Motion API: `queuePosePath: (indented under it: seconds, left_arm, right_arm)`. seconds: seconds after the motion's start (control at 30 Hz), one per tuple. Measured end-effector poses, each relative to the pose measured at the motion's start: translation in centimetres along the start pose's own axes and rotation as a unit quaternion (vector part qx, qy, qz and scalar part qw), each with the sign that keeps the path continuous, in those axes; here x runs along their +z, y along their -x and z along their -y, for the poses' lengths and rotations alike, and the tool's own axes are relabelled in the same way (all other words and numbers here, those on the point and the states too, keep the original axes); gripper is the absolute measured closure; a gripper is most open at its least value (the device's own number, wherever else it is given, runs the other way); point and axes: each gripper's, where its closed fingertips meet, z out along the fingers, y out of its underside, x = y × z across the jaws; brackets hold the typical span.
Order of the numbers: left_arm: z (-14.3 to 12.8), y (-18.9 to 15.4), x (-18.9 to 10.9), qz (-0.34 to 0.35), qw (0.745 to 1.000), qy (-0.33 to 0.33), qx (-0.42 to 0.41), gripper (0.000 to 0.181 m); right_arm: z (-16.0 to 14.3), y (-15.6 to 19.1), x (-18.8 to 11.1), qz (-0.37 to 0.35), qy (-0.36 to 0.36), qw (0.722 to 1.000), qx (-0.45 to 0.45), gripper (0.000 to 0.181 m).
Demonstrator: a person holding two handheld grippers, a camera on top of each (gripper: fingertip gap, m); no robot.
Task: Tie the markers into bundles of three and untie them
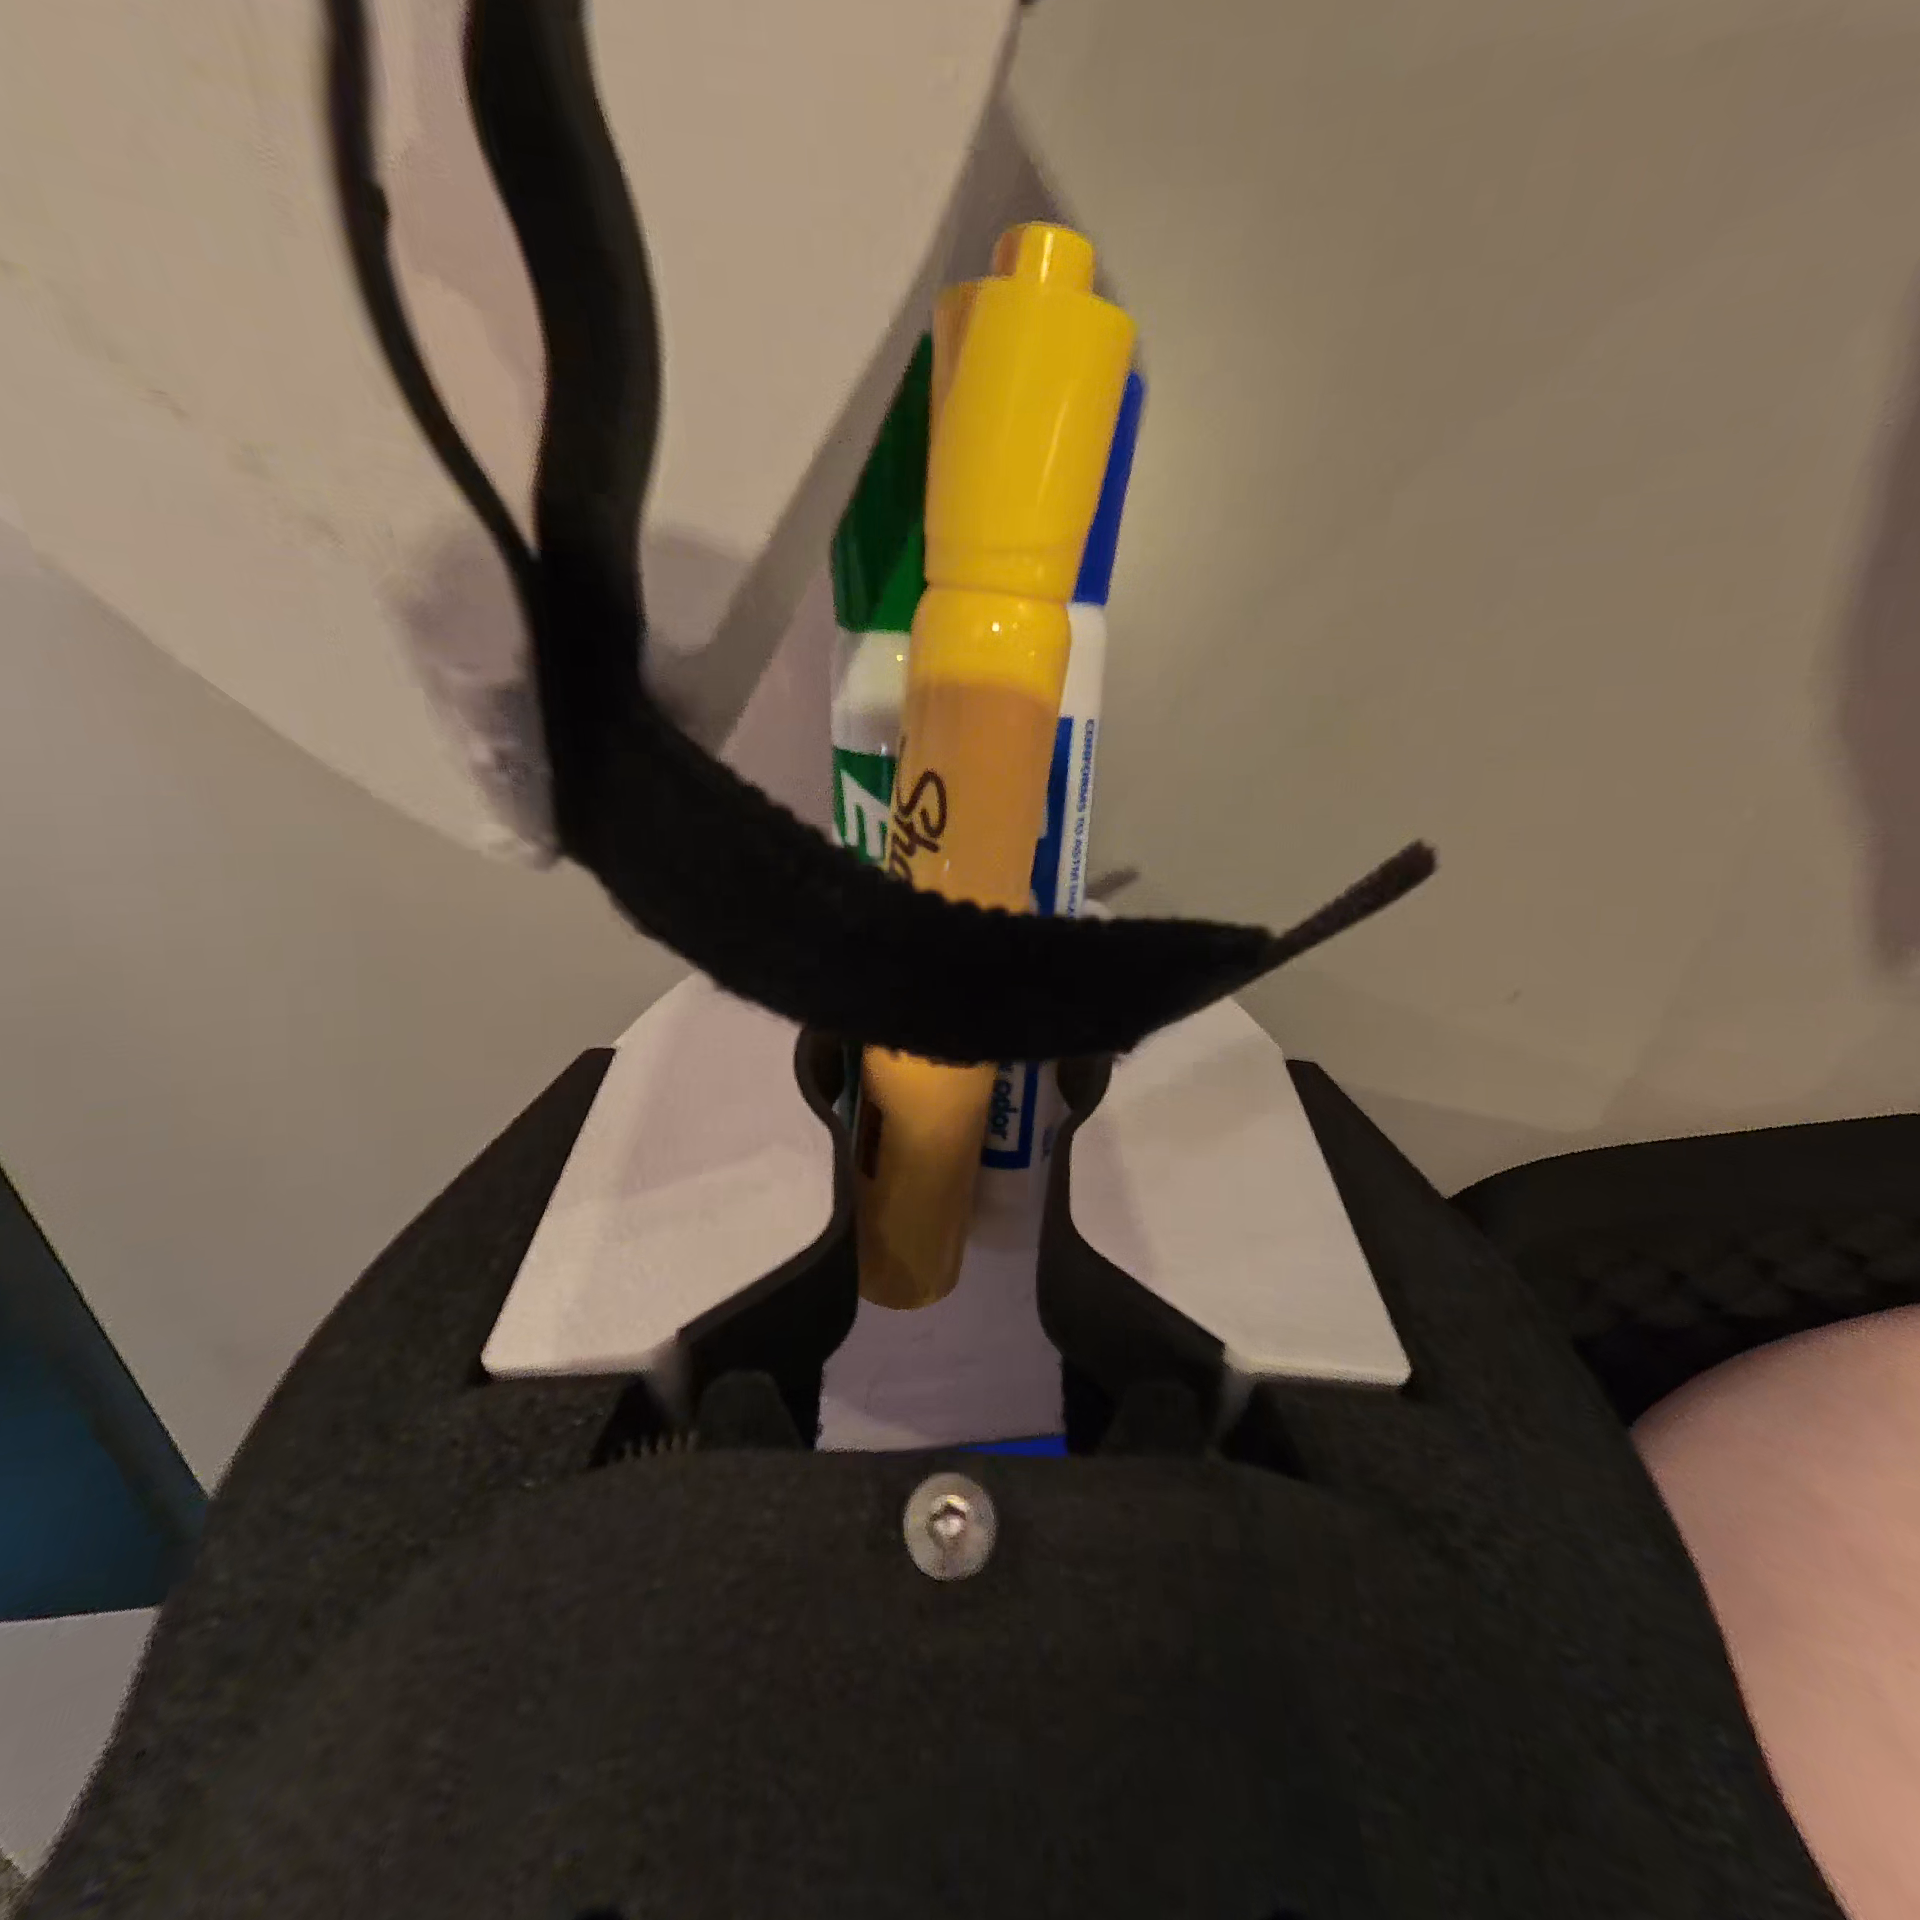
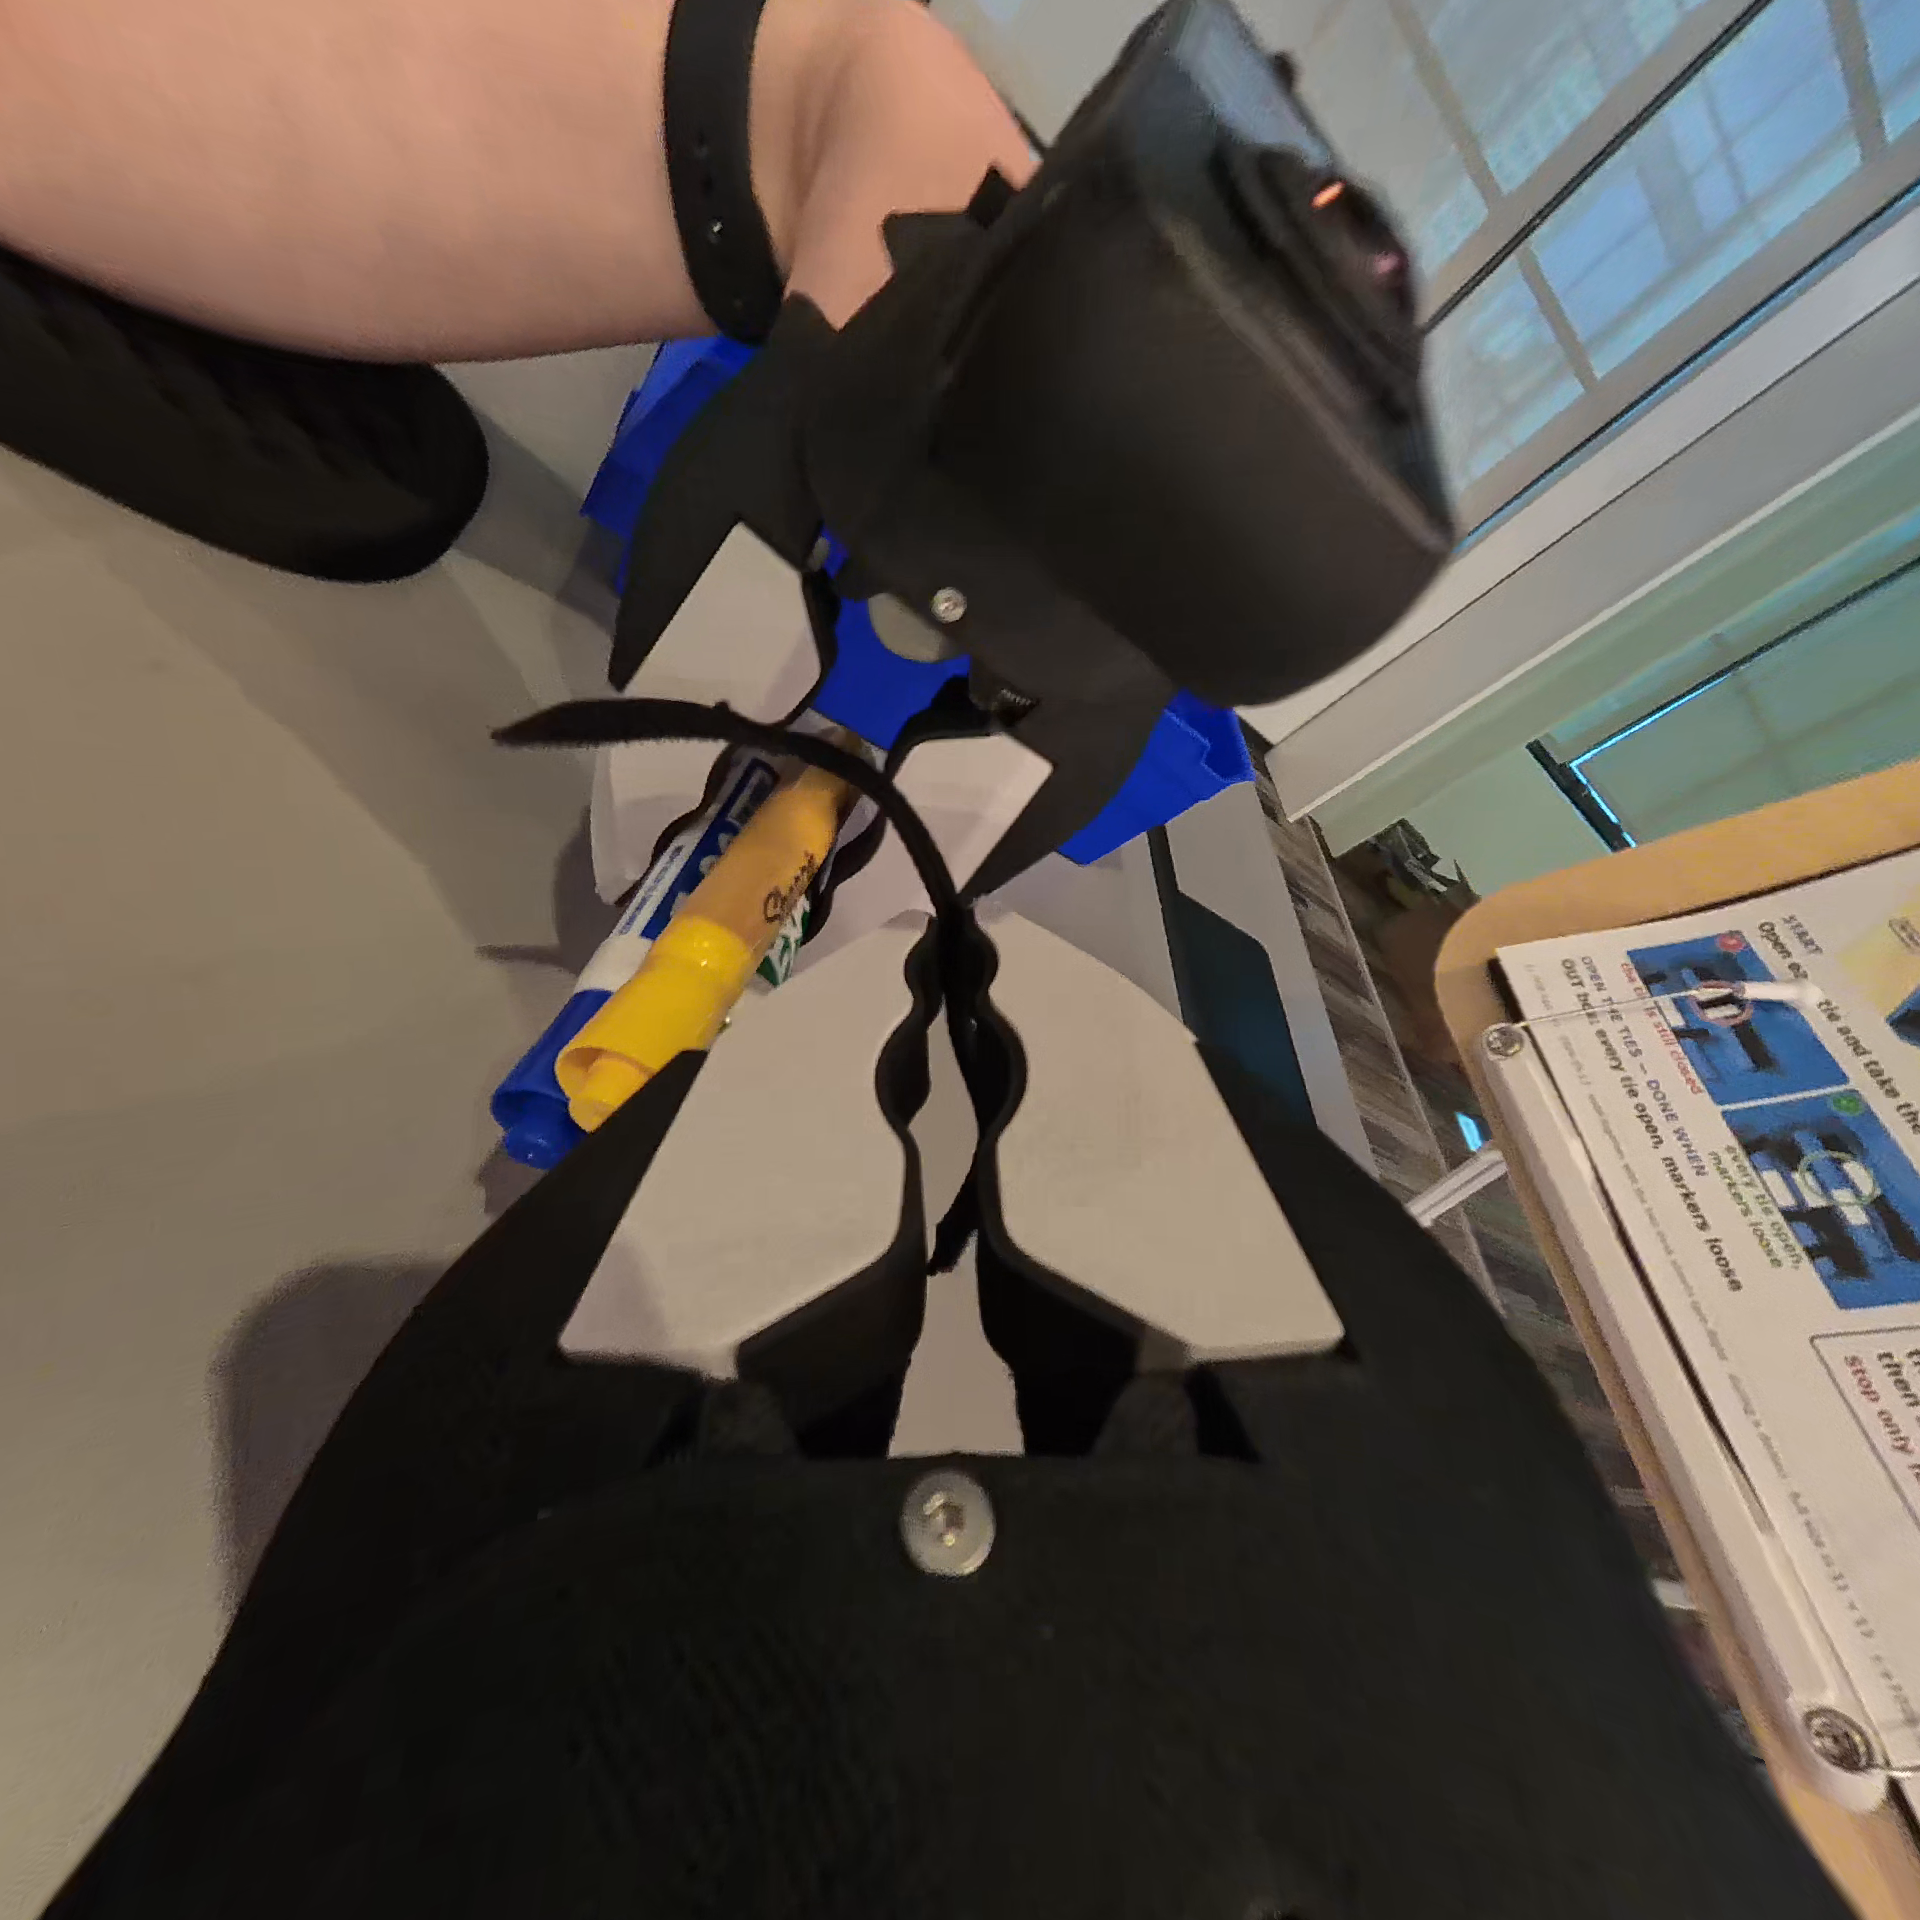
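Left tongs (image 1: 951, 1164) clamped the markers (image 1: 997, 644) as an anchor, so right tongs (image 2: 951, 1039), pinching the strap (image 1: 831, 914), could pull it around them

Count: three markers (image 1: 997, 665) (yellow, green, blue), one black strap (image 1: 831, 935), two tools, one instruction sheet (image 2: 1714, 1195).

The yellow marker (image 1: 997, 665) is flanked by a green-capped marker (image 1: 883, 582) and a blue-capped marker (image 1: 1091, 665), both white-barrelled. Across the yellow marker runs a black fuzzy strap (image 1: 831, 914). Nearby, the left gripper (image 1: 951, 1081) is black with white panels; its base is blue.
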Motion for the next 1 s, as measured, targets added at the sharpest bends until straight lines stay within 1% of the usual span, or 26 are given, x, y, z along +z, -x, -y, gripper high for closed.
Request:
queuePosePath:
  seconds: [0.13,0.37,0.5,0.63,0.77,0.9,1.0]
  left_arm:
    - [0.7,-0.5,-0.4,-0.006,1.0,-0.016,0.013,0.143]
    - [1.3,-1.4,-0.8,-0.019,0.999,-0.029,0.028,0.144]
    - [1.8,-2.0,-0.8,-0.025,0.998,-0.028,0.041,0.143]
    - [2.3,-2.6,-0.8,-0.029,0.998,-0.028,0.055,0.143]
    - [2.7,-3.0,-1.0,-0.035,0.997,-0.036,0.062,0.143]
    - [3.0,-3.1,-1.5,-0.03,0.996,-0.047,0.068,0.143]
    - [3.3,-3.2,-1.9,-0.027,0.995,-0.055,0.074,0.143]
  right_arm:
    - [0.3,0.5,0.2,0.003,0.001,0.999,-0.036,0.177]
    - [1.5,1.8,0.0,0.035,-0.012,0.995,-0.089,0.177]
    - [2.3,2.3,-0.3,0.061,-0.016,0.992,-0.111,0.176]
    - [2.9,2.4,-0.5,0.071,-0.02,0.989,-0.132,0.176]
    - [2.8,2.3,-0.4,0.07,-0.011,0.986,-0.149,0.176]
    - [3.2,2.9,-0.3,0.089,-0.007,0.983,-0.162,0.175]
    - [3.5,3.0,-0.2,0.092,0.0,0.98,-0.178,0.17]
